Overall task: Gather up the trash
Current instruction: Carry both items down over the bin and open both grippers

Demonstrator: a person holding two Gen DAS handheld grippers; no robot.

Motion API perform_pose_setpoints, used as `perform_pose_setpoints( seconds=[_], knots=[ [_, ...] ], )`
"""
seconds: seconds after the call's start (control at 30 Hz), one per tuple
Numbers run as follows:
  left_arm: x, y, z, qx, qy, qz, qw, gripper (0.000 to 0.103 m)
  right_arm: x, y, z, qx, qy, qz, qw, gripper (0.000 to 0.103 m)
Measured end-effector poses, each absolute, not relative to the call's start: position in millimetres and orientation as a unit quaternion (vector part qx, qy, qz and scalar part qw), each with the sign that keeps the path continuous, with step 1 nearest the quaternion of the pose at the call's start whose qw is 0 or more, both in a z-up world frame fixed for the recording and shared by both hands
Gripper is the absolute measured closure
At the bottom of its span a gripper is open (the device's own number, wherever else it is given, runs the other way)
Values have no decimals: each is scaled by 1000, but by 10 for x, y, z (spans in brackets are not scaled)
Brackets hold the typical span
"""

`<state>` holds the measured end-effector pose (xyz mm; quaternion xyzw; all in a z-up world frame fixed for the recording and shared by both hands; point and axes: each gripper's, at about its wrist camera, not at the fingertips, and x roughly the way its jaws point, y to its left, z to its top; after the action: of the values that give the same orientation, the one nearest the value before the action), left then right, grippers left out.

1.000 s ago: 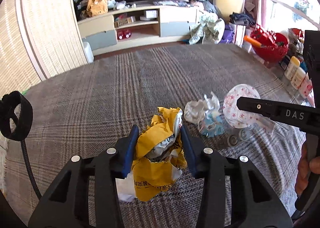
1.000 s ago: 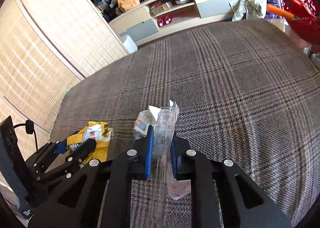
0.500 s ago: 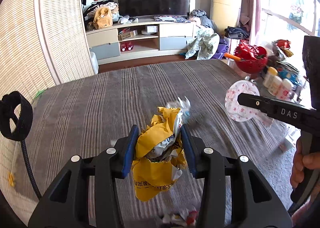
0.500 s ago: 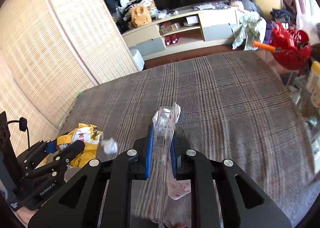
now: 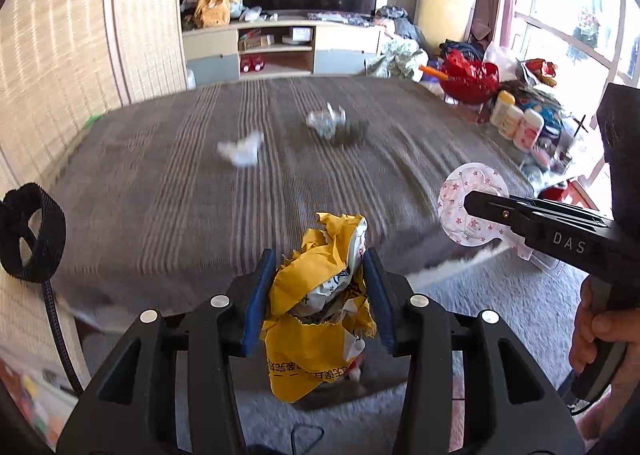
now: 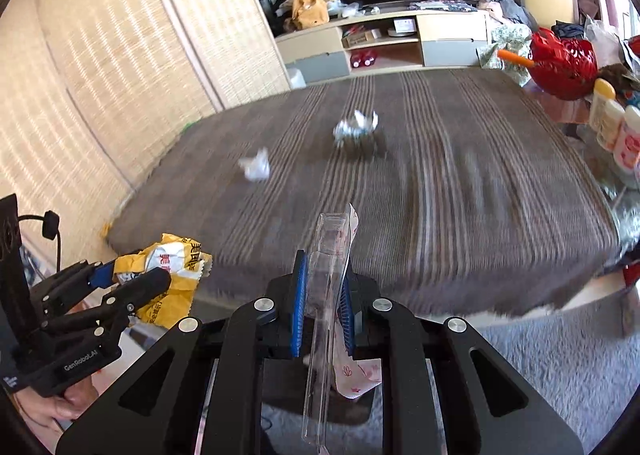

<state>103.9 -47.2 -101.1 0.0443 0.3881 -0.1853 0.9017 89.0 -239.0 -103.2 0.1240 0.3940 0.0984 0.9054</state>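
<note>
My left gripper (image 5: 318, 275) is shut on a crumpled yellow wrapper (image 5: 318, 307), held in the air off the near edge of the plaid bed (image 5: 168, 199). My right gripper (image 6: 322, 271) is shut on a clear plastic blister pack with a starred paper backing (image 6: 332, 255); the pack also shows in the left wrist view (image 5: 466, 207). The left gripper and wrapper (image 6: 168, 275) show at the left of the right wrist view. A crumpled white paper ball (image 5: 242, 149) and a crinkled silver-white wrapper (image 5: 326, 121) lie on the bed, far from both grippers.
A grey shaggy rug (image 6: 560, 367) lies below the grippers. A red basket (image 5: 470, 79) and several bottles (image 5: 516, 121) stand to the right of the bed. A TV stand (image 5: 280, 47) is at the back, a wicker screen (image 5: 48, 67) on the left.
Both grippers have pulled back and up from the bed with their trash. The two loose pieces on the bed now look farther away. The view is blurred by motion.
</note>
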Motion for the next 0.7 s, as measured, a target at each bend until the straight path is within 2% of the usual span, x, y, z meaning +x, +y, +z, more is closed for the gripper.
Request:
perform_pose_setpoints(
  seconds=[0.3, 0.7],
  knots=[
    [848, -470, -1741, 32, 448, -178, 876, 60, 698, -2282, -1573, 140, 425, 94, 889, 86],
    [858, -508, -2387, 19, 481, -183, 857, 60, 693, -2253, -2184, 189, 450, 101, 867, 86]
  ],
)
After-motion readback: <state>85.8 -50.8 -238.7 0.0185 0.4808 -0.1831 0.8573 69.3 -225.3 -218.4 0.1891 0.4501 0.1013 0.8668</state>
